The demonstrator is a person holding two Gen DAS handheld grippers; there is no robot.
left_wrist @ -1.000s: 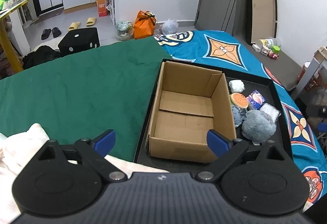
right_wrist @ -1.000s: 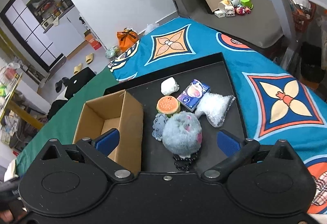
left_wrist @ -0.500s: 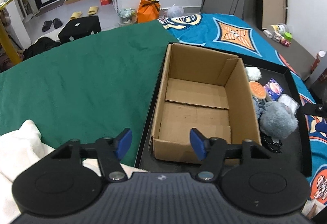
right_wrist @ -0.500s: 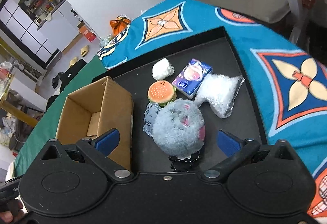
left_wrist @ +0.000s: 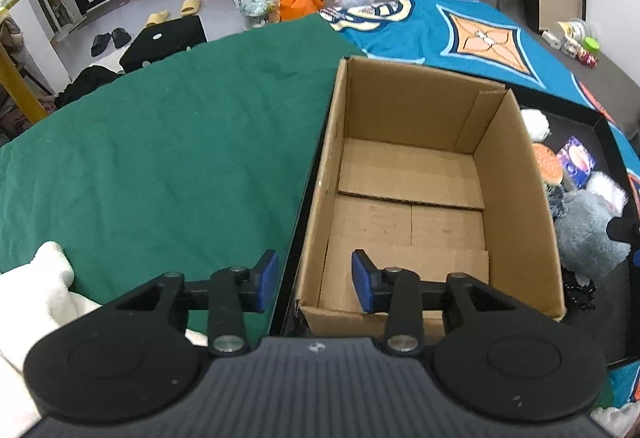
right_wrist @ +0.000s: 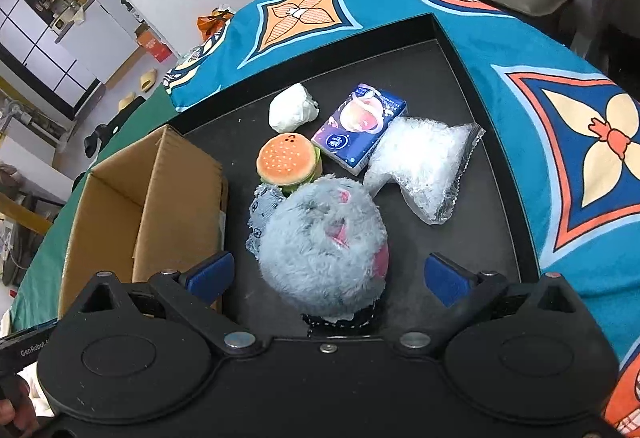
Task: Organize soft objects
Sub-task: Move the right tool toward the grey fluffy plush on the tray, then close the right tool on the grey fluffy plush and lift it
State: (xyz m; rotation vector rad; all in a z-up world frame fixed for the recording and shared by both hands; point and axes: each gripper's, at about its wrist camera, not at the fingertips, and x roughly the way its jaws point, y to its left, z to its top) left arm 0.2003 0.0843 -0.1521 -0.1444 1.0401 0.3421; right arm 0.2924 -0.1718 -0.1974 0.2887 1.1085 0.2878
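An empty open cardboard box [left_wrist: 412, 198] stands at the left end of a black tray [right_wrist: 472, 110]; the box also shows in the right wrist view [right_wrist: 160, 198]. Beside it lie a grey furry plush [right_wrist: 324, 242], a burger plush [right_wrist: 288, 160], a white wad [right_wrist: 292, 108], a purple tissue pack [right_wrist: 360, 126], a clear plastic bag [right_wrist: 424, 166] and a grey patterned cloth [right_wrist: 262, 206]. My right gripper [right_wrist: 326, 274] is open, its jaws on either side of the grey plush. My left gripper [left_wrist: 314, 280] is partly closed and empty, straddling the box's near left corner.
A green cloth [left_wrist: 160, 142] covers the table left of the tray and a blue patterned cloth [right_wrist: 560, 98] lies to the right. A white towel [left_wrist: 36, 286] lies at the near left. A black beaded item [right_wrist: 340, 318] lies under the plush.
My left gripper's jaws have narrowed and it has moved toward the box's near left corner. My right gripper has come down around the grey plush, still open.
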